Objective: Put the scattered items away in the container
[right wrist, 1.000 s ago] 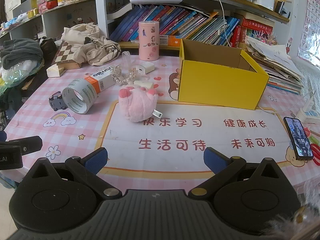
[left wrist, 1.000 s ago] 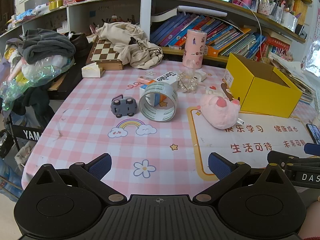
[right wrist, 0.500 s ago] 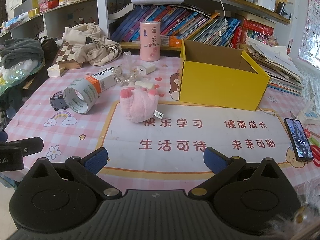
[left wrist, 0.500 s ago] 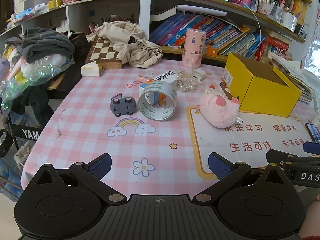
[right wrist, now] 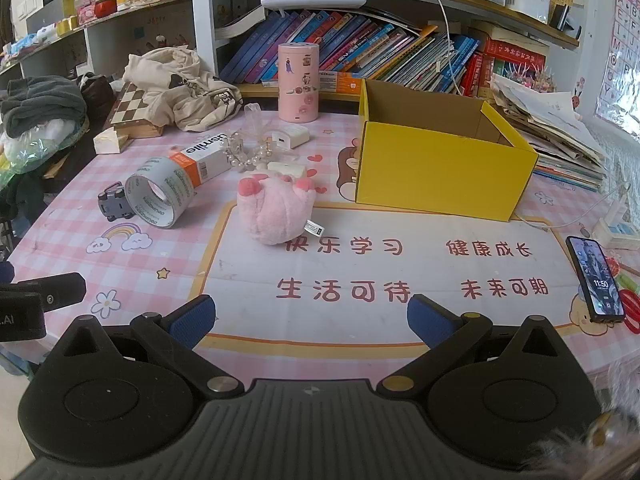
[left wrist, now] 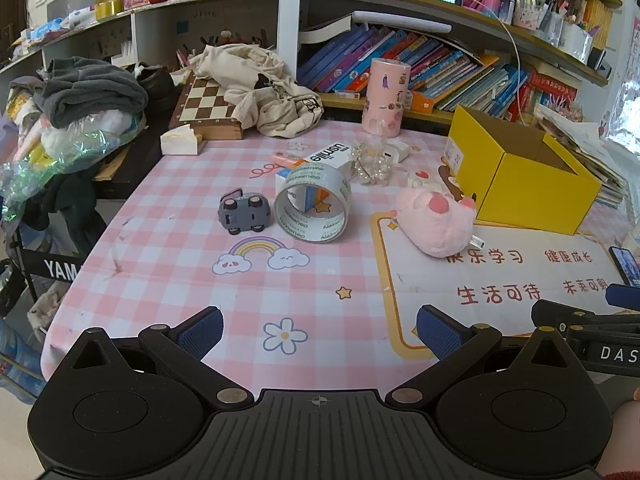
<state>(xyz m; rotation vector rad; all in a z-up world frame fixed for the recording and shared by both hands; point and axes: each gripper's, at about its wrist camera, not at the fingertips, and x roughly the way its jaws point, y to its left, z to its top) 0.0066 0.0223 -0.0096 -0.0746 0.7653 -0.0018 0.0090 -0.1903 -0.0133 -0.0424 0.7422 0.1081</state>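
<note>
Your left gripper (left wrist: pixel 318 330) and right gripper (right wrist: pixel 310 320) both hang spread wide, holding nothing — tape roll (left wrist: pixel 313 208), plush toy (right wrist: pixel 274 210) lie beside the yellow box (right wrist: pixel 436 172)

Yellow box (right wrist: pixel 440 168): matt cardboard. Pink toy (right wrist: pixel 274 210): fluffy plush. Tape roll (left wrist: pixel 314 208): glossy plastic. Tablecloth (left wrist: pixel 180 280): smooth, slight sheen.

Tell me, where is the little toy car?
In the left wrist view the toy car sits left of centre, beside the tape roll, above the rainbow print.

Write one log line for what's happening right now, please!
left gripper: open, empty | right gripper: open, empty | yellow box: nothing seen inside | pink plush: on table
</note>
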